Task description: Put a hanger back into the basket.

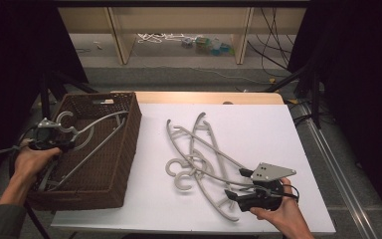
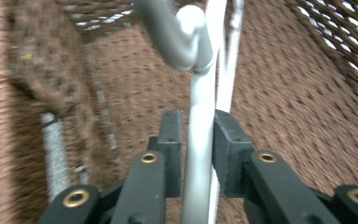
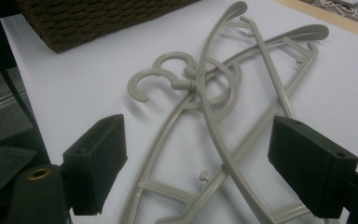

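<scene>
In our left gripper [image 2: 196, 140] the jaws sit nearly closed, a grey plastic hanger [image 2: 198, 154] between the pads; we cannot tell whether they press it. That hanger [image 1: 87, 130] hangs inside the brown wicker basket [image 1: 129, 149] at the table's left, its hook toward the far wall. Our right gripper [image 3: 196, 158] hovers with jaws wide and nothing held above a tangled pile of hangers [image 3: 209, 93] on the white table [image 1: 258, 124], near right. We read no writing anywhere.
</scene>
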The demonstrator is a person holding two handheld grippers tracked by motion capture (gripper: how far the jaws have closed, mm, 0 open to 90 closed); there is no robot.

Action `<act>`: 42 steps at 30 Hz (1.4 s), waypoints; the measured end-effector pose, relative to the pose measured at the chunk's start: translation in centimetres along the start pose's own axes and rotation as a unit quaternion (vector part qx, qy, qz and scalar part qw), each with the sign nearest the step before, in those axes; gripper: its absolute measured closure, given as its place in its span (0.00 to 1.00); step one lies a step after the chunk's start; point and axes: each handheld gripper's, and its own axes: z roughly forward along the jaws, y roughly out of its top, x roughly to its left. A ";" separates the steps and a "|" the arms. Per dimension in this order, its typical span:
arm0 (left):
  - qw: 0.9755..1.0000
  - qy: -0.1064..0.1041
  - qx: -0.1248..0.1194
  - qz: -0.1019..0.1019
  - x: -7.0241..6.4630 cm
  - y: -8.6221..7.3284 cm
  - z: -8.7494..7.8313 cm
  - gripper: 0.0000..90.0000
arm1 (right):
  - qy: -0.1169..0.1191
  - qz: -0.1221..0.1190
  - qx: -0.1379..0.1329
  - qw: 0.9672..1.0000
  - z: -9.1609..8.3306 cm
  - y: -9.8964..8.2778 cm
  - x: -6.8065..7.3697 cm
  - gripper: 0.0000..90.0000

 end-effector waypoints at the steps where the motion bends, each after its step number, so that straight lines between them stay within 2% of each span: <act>1: 1.000 0.005 -0.002 -0.005 0.0 0.0 -0.1 0.80 | 0.000 0.000 0.000 1.000 0.0 0.0 0.0 0.22; 4: 0.999 0.040 -0.009 -0.022 -0.1 0.1 -0.8 0.68 | 0.001 0.003 0.000 1.000 0.0 0.0 0.0 0.23; 7: 0.997 0.060 -0.034 -0.029 -0.4 0.2 -1.8 0.61 | 0.000 0.003 0.000 1.000 0.0 0.0 0.0 0.22; 9: 0.996 0.066 -0.053 -0.042 -0.6 0.4 -2.5 0.55 | 0.001 0.003 0.000 1.000 0.0 0.0 0.0 0.22; 11: 0.994 0.062 -0.075 -0.051 -0.8 0.6 -3.4 0.53 | 0.000 0.003 -0.001 1.000 0.0 0.0 0.0 0.22; 17: 0.986 0.027 -0.147 -0.069 -3.0 0.9 -5.9 0.45 | 0.000 0.003 0.000 1.000 0.0 0.0 -0.1 0.22; 23: 0.981 -0.019 -0.184 -0.054 -6.3 1.0 -7.0 0.36 | -0.012 0.010 -0.019 1.000 -0.1 0.0 -0.2 0.22; 26: 0.976 -0.040 -0.208 -0.052 -8.0 1.1 -7.1 0.29 | -0.017 0.015 -0.030 0.999 -0.1 0.0 -0.3 0.22; 31: 0.969 -0.073 -0.234 -0.037 -10.8 1.0 -7.1 0.25 | -0.016 0.025 -0.038 0.999 0.0 0.0 -0.3 0.21; 32: 0.967 -0.081 -0.240 -0.037 -11.4 0.9 -7.1 0.24 | -0.014 0.028 -0.044 0.999 0.1 0.0 -0.3 0.21; 33: 0.967 -0.081 -0.240 -0.037 -11.4 0.9 -7.1 0.23 | -0.016 0.026 -0.044 0.999 0.0 0.0 -0.3 0.21; 34: 0.963 -0.095 -0.249 -0.033 -12.4 0.8 -7.0 0.23 | -0.015 0.027 -0.045 0.999 0.0 0.0 -0.3 0.21; 36: 0.959 -0.110 -0.261 -0.031 -13.4 0.6 -6.9 0.22 | -0.015 0.026 -0.048 0.998 0.1 0.1 -0.3 0.21; 38: 0.957 -0.126 -0.262 -0.025 -14.3 0.4 -6.8 0.21 | -0.011 0.029 -0.057 0.998 0.3 0.1 -0.3 0.21; 40: 0.953 -0.139 -0.270 -0.018 -15.4 0.1 -6.6 0.21 | -0.010 0.027 -0.055 0.998 0.3 0.1 -0.2 0.21; 42: 0.950 -0.150 -0.272 -0.014 -16.4 -0.3 -6.4 0.20 | -0.014 0.027 -0.058 0.998 0.4 0.0 -0.3 0.21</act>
